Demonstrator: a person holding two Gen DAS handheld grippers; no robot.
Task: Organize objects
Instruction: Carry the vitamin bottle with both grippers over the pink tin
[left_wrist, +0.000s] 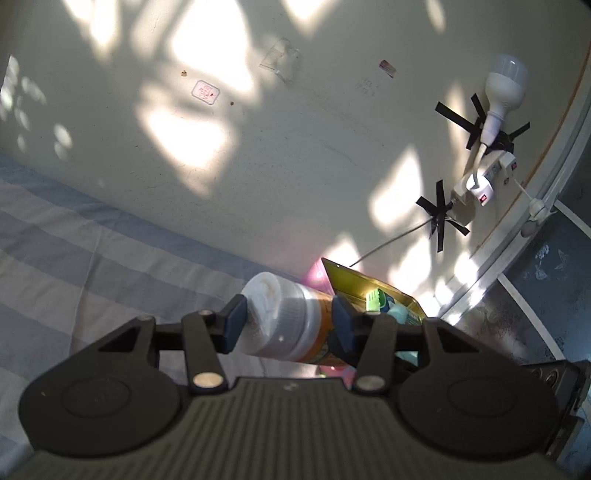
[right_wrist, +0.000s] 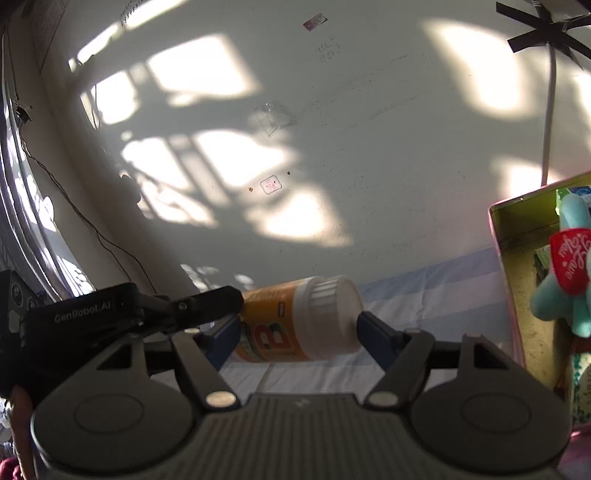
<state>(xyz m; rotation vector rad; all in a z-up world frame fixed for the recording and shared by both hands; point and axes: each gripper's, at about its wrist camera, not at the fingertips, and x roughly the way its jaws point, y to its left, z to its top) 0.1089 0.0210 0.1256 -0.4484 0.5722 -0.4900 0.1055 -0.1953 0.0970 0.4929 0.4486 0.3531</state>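
Left gripper (left_wrist: 290, 323): blue pads pinch the bottle (left_wrist: 284, 319) across its white cap and orange body; the bottle lies sideways between them, low centre of the left wrist frame.

Right gripper (right_wrist: 297, 325): its 2 pads bracket the same bottle (right_wrist: 299, 319) end to end, right pad against the cap top, left pad at the base. Contact at the base is shadowed, so firm pressure there cannot be confirmed.

Both grippers appear to carry 1 bottle above the striped bedsheet (left_wrist: 74, 236). The yellow-green box (right_wrist: 517, 236), already holding a teal plush toy (right_wrist: 569, 295), stands at the right edge of the right wrist frame and is judged the likely destination.

To do this step well: keep both grips level, bring the bottle over the box opening, and free 1 grip before lowering.

Hard to read: box floor hidden; label only partly legible; free space inside the box unknown.
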